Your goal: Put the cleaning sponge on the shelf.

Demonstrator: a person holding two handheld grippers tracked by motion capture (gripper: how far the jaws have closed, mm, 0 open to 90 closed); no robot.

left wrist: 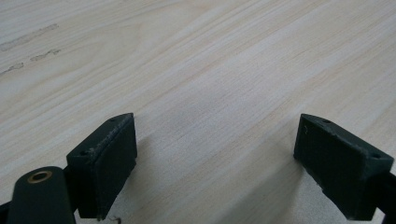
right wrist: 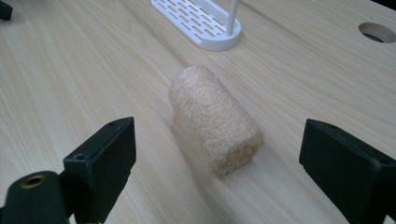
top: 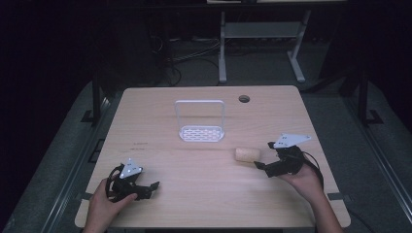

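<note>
Roll (right wrist: 214, 119) lying flat, long axis toward rack (right wrist: 198, 21), right gripper (right wrist: 217, 161) spread wide, left gripper (left wrist: 215, 158) spread too

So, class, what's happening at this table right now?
A person sits at a wooden table with a two-jaw gripper in each hand. The right gripper is open and pointed at a tan, fuzzy roll lying on its side just ahead of its jaws, not yet gripped. The left gripper is also open, low over bare wood near the front edge. A white rack with a slotted base stands upright behind the roll, holding nothing.
</note>
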